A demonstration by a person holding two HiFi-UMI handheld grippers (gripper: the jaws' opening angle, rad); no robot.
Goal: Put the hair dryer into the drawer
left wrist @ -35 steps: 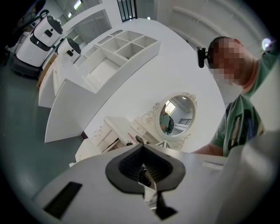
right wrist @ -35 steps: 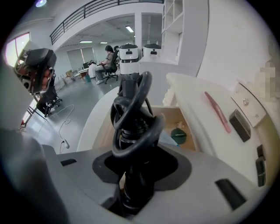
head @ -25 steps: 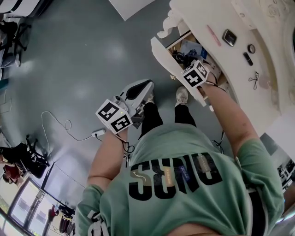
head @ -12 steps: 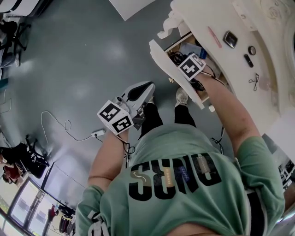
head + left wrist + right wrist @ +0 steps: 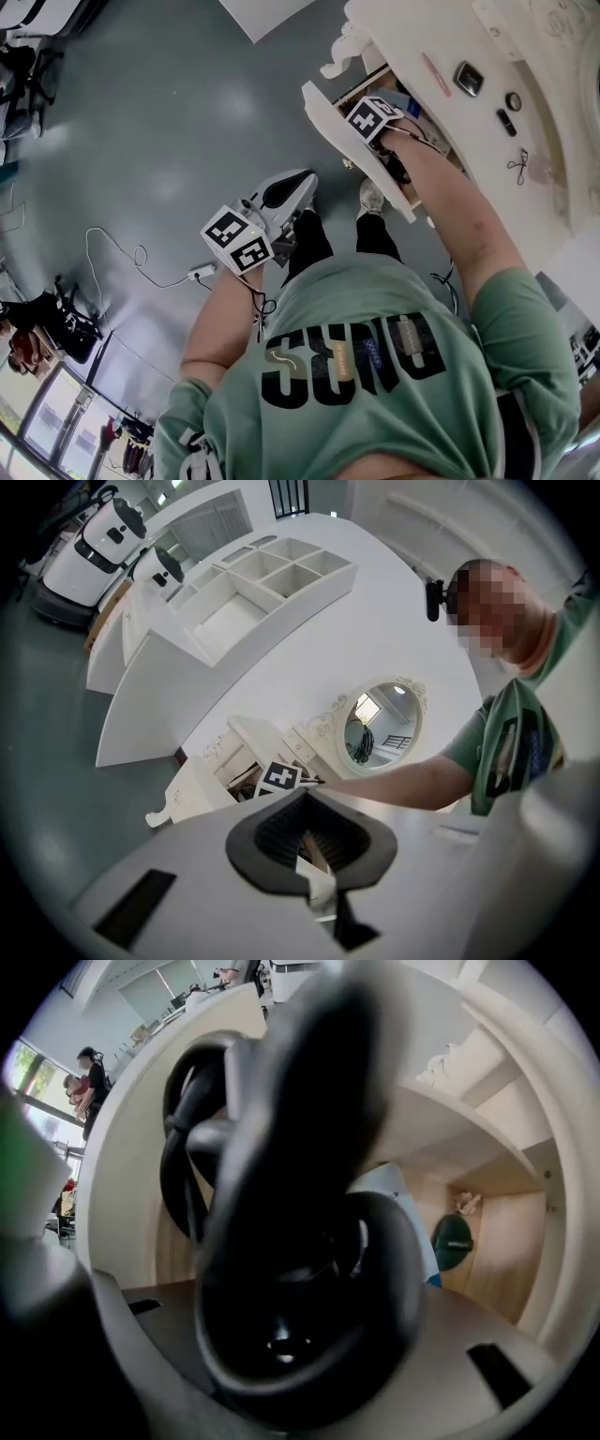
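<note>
The black hair dryer (image 5: 300, 1241) fills the right gripper view, lying between the jaws, its coiled cord (image 5: 183, 1147) just behind it. My right gripper (image 5: 382, 127) points straight down inside the open drawer (image 5: 342, 136) of the cream dresser. Its jaws are opening, with the dryer still between them. In the head view the dryer is hidden under the marker cube and the hand. My left gripper (image 5: 298, 183) hangs apart over the grey floor, level with the person's legs. It looks shut (image 5: 314, 883) with nothing in it.
The drawer also holds a white-and-blue item (image 5: 403, 1204) and a dark green round thing (image 5: 457, 1238). The dresser top (image 5: 450, 56) carries small objects and scissors (image 5: 516, 164). An oval mirror (image 5: 380, 726) stands on it. A power strip with cable (image 5: 199, 272) lies on the floor.
My right gripper has sunk deeper into the drawer with the hair dryer, and its marker cube has tipped over. The left gripper has stayed where it was.
</note>
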